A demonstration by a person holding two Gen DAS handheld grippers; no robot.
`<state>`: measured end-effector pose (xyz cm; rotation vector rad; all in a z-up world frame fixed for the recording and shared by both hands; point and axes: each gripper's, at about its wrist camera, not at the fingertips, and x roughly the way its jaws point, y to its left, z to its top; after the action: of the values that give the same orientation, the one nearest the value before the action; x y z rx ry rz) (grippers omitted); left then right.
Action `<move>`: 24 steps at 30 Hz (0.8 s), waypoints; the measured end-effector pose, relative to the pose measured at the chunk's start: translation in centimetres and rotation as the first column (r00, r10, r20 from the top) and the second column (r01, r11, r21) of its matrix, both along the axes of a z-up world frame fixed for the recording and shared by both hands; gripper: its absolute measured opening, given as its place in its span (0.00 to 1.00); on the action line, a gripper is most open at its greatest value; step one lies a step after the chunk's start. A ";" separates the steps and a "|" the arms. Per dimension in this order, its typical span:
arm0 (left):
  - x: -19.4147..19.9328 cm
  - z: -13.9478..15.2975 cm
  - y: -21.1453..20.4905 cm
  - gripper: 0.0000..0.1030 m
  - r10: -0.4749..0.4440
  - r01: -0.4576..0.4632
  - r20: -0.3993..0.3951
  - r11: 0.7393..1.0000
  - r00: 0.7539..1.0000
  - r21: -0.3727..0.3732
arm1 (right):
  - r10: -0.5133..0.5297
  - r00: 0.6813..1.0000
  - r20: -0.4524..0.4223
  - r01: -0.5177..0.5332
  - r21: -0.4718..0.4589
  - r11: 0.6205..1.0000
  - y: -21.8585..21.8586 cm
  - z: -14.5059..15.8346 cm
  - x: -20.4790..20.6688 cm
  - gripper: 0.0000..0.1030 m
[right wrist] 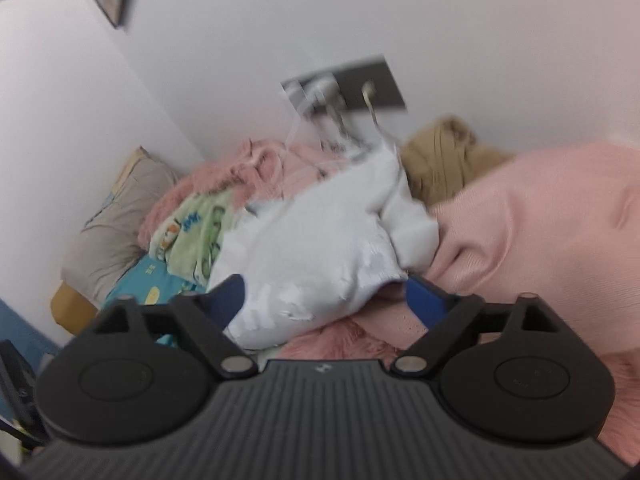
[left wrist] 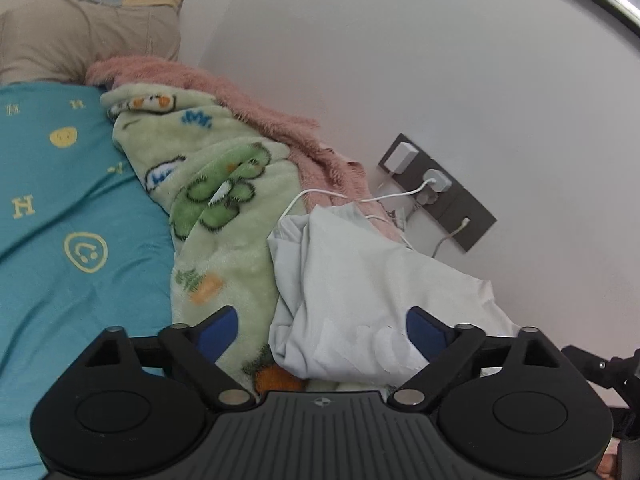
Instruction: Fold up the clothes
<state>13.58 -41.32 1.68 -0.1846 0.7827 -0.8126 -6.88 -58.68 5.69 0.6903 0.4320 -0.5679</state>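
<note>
White garment (left wrist: 360, 292), crumpled in a loose heap, lies on the bed near the wall-side edge, resting partly on a green fleece blanket (left wrist: 216, 200) printed with cartoon figures and partly against a fuzzy pink blanket (left wrist: 280, 128). In the right wrist view the same heap sits beside a smooth pink garment (right wrist: 540, 232), with a tan garment (right wrist: 444, 156) bunched behind it by the wall. The left hand-held gripper (left wrist: 322, 332) has its blue-padded fingers spread wide, the white heap lying just ahead between them, nothing clamped. The right hand-held gripper (right wrist: 324, 300) is likewise spread apart, the white cloth in front of it; that view is blurred. A teal sheet (left wrist: 60, 200) with yellow smiley faces covers the bed, a beige pillow (left wrist: 80, 36) lies at its far corner, and a dark socket panel (left wrist: 440, 192) with white chargers and cables hangs on the wall.
</note>
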 end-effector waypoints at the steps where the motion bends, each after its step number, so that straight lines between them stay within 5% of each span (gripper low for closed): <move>1: -0.8 0.9 0.6 0.96 -0.002 0.002 0.029 1.000 1.000 0.002 | 0.013 1.000 0.004 -0.013 -0.020 1.000 0.8 0.7 -0.3 0.86; 8: -7.4 6.0 5.0 1.00 -0.001 0.001 0.216 1.000 0.976 0.001 | 0.081 0.995 0.050 -0.073 -0.142 0.987 6.3 5.2 -3.1 0.86; 15: -14.3 10.6 9.8 1.00 0.009 -0.006 0.391 1.000 0.920 -0.009 | 0.130 0.986 0.100 -0.098 -0.282 0.954 12.3 8.7 -7.0 0.86; 24: -20.3 11.3 17.4 1.00 0.046 -0.027 0.480 0.999 0.876 -0.045 | 0.172 0.974 0.149 -0.098 -0.408 0.908 19.0 9.0 -11.3 0.86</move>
<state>-6.69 -23.93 13.00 -0.0243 0.2910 -0.7936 -18.20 -39.65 14.71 0.3118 0.1807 -0.4379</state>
